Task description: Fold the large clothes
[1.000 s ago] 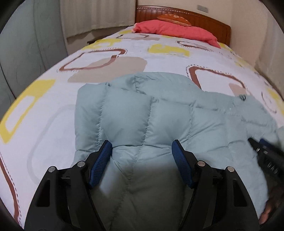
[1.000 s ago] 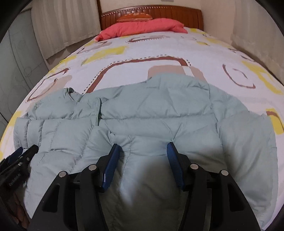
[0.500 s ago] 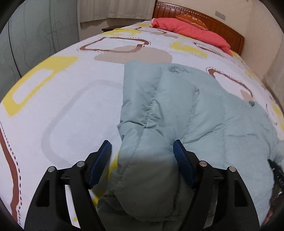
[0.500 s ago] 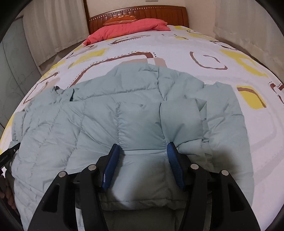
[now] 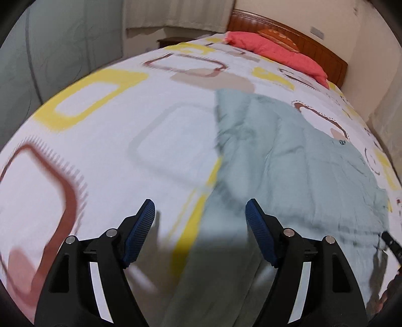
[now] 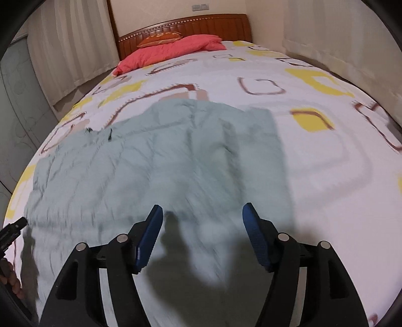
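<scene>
A pale grey-green quilted puffer jacket [image 5: 296,171] lies spread on the bed; it also shows in the right wrist view [image 6: 163,166]. My left gripper [image 5: 199,216] is open and empty, above the jacket's left edge, with its left finger over bare sheet. My right gripper [image 6: 202,221] is open and empty, above the jacket's right part near its edge. Both views are motion-blurred. The tip of the other gripper shows at each frame's side edge.
The bed sheet [image 5: 100,156] is white with yellow and brown square patterns. A red pillow [image 6: 170,50] and a wooden headboard [image 6: 201,24] are at the far end. Curtains [image 6: 70,47] and walls flank the bed.
Both grippers have drawn outward: the left toward the jacket's left edge, the right toward its right edge. Bare sheet now shows beside the jacket. Both stay open.
</scene>
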A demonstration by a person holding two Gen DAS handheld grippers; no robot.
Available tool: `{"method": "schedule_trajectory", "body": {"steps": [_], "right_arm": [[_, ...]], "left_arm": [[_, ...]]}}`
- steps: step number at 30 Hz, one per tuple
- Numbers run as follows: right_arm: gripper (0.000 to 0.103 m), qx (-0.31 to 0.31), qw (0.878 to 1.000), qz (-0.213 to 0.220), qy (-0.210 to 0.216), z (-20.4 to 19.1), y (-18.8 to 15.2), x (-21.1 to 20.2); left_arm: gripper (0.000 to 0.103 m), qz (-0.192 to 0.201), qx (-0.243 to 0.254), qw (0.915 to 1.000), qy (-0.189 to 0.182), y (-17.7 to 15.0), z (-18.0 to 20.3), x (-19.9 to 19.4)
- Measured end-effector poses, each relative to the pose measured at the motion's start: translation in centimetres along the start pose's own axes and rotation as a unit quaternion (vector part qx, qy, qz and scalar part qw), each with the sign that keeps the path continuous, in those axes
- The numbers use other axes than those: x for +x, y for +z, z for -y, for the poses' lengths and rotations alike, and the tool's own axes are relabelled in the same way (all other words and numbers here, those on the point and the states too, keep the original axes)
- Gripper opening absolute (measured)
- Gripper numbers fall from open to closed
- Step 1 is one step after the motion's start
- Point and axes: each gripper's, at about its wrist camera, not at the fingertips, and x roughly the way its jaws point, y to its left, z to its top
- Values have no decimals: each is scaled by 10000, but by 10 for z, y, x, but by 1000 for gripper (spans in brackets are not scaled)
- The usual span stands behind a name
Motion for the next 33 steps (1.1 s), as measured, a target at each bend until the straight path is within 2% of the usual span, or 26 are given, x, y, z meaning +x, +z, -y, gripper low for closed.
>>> {"method": "schedule_trajectory", "body": {"steps": [10,17,24,27,30,33], "right_arm": [[65,424,9987,-243,-175,59,-83,-59],[65,896,9955,-320,-7,90,-129,-89],[65,1264,9906,-368,379,102,-165,-111],[65,1420,9870,-389,640,102,-177,-119],[65,1555,9836,-374,829,102,-186,-126],[65,1829,9752,-416,1172,103,-199,-133]], "left_arm": [[75,-290,-582,9979,-8,-72,-65,-53],[75,-420,-960,9940,-312,-117,-90,-84],[75,-407,-1235,9891,-697,-149,-100,-112],[75,-572,-1552,9818,-932,-161,-103,-115],[75,-538,-1704,9784,-1042,-171,-104,-124],[75,-637,-2079,9679,-1259,-185,-108,-133]]}}
